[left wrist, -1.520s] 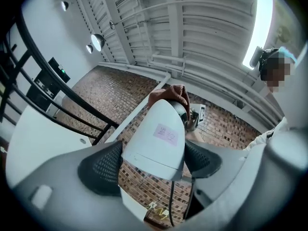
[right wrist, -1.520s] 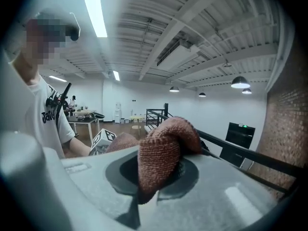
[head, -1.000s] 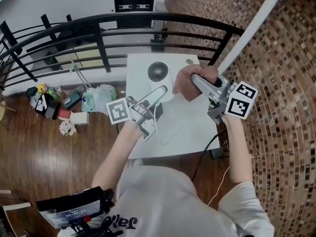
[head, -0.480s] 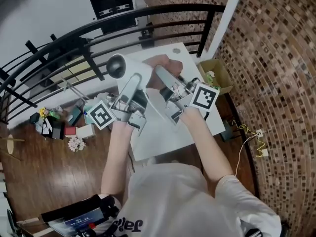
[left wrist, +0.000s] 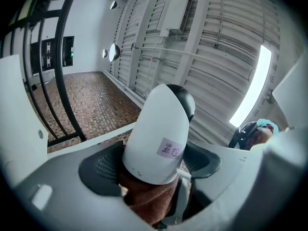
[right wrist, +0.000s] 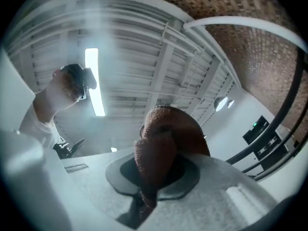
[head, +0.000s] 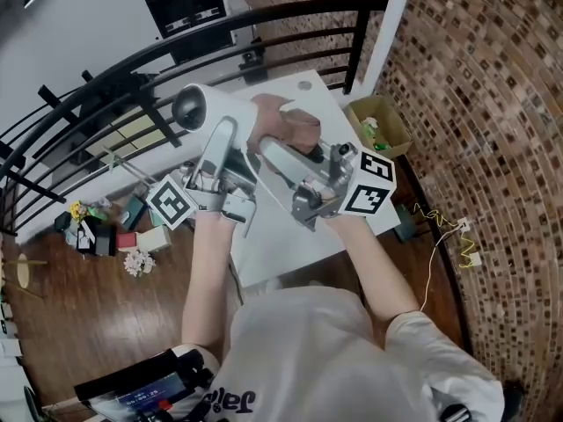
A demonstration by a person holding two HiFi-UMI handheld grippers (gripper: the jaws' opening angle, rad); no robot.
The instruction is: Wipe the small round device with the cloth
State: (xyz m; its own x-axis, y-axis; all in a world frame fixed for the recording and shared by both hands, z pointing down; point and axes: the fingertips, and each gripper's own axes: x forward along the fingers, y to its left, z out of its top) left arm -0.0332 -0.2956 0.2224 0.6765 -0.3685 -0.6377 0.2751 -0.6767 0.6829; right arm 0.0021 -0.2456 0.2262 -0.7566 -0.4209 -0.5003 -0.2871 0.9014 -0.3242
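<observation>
Head view, white table (head: 283, 243), wooden floor (head: 62, 323), railing (head: 104, 79)

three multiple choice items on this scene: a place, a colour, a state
1. Where is the small round device? A in a sink; B between the left gripper's jaws; C on a chair.
2. What colour is the cloth? A brown; B blue; C yellow.
3. How is the right gripper? A open, empty; B shut on the cloth; C shut on the device.
Answers: 1 B, clamped there in the left gripper view. 2 A, brown in both gripper views. 3 B, the cloth is pinched there.
</observation>
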